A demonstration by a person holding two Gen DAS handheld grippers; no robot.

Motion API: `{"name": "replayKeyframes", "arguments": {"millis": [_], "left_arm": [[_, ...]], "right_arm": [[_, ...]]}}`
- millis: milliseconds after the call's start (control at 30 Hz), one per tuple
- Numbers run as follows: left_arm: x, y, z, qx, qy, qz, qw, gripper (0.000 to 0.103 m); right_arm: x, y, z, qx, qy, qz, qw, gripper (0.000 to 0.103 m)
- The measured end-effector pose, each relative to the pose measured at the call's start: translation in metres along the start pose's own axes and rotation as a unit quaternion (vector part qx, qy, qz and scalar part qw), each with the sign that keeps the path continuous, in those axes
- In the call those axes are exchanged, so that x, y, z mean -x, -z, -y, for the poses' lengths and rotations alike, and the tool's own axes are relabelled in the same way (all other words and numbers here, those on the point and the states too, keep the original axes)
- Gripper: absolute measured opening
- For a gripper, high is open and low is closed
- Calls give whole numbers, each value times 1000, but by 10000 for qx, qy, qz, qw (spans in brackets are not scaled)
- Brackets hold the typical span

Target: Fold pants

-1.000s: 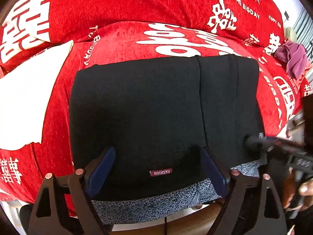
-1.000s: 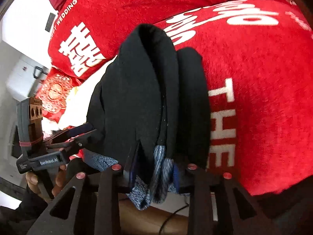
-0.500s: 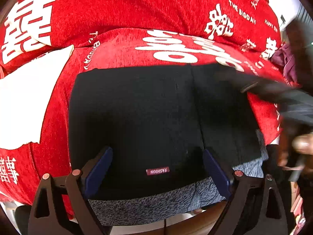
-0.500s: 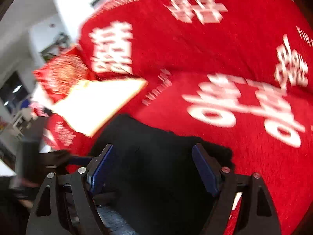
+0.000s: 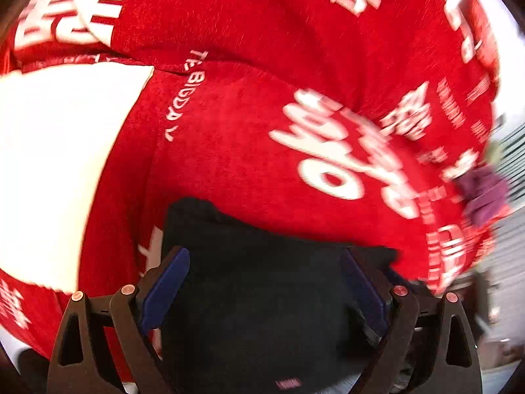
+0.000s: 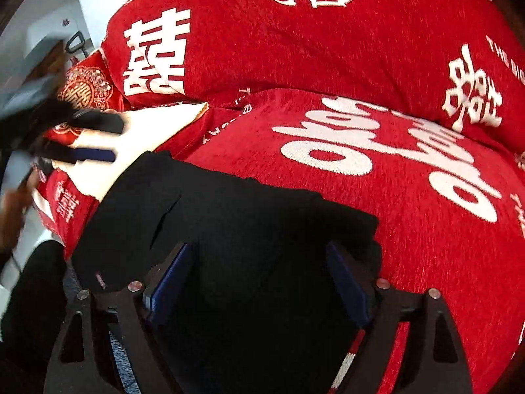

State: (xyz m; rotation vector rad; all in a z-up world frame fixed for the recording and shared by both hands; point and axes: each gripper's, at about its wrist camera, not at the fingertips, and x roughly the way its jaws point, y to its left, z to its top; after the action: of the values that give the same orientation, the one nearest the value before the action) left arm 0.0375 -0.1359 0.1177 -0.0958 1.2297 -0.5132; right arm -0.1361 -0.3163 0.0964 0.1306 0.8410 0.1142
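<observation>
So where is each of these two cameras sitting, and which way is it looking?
Left wrist view: rides on the left tool, looking forward and down between its open blue pads at the folded black pants on the red sofa cover.
Right wrist view: rides on the right tool, jaws just opened, over the same pants; the left tool and a blurred hand show at the left edge.
Shared: the pants, the red cover and the white patch.
</observation>
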Motion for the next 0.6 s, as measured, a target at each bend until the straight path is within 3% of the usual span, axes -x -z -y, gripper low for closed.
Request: {"name": "replayKeyframes", "arguments": {"millis": [67, 100, 167, 267, 333, 467, 600], "left_arm": [[-26, 0, 3, -146, -968, -244, 9949, 94], [-37, 5, -2, -119, -1231, -362, 9917, 94], [-39, 17, -20, 235, -881, -320, 9953, 101], [-26, 32, -46, 648, -714, -228, 9951, 103], [-8, 43, -57, 792, -790, -47, 9937, 103], [11, 70, -56, 337, -972, 125, 9946, 103], [7, 91, -51, 297, -663, 68, 9973, 103]], "right_arm": [[-2, 3, -6, 144, 144, 70, 9998, 89], [-2, 3, -7, 168, 187, 91, 9996, 89], [-2, 3, -6, 115, 160, 111, 9997, 89], [-1, 4, -5, 151, 129, 136, 9997, 90], [-1, 4, -6, 221, 149, 125, 9996, 90], [9, -9, -13, 183, 296, -166, 9993, 91], [29, -22, -36, 350, 194, 113, 9991, 92]]}}
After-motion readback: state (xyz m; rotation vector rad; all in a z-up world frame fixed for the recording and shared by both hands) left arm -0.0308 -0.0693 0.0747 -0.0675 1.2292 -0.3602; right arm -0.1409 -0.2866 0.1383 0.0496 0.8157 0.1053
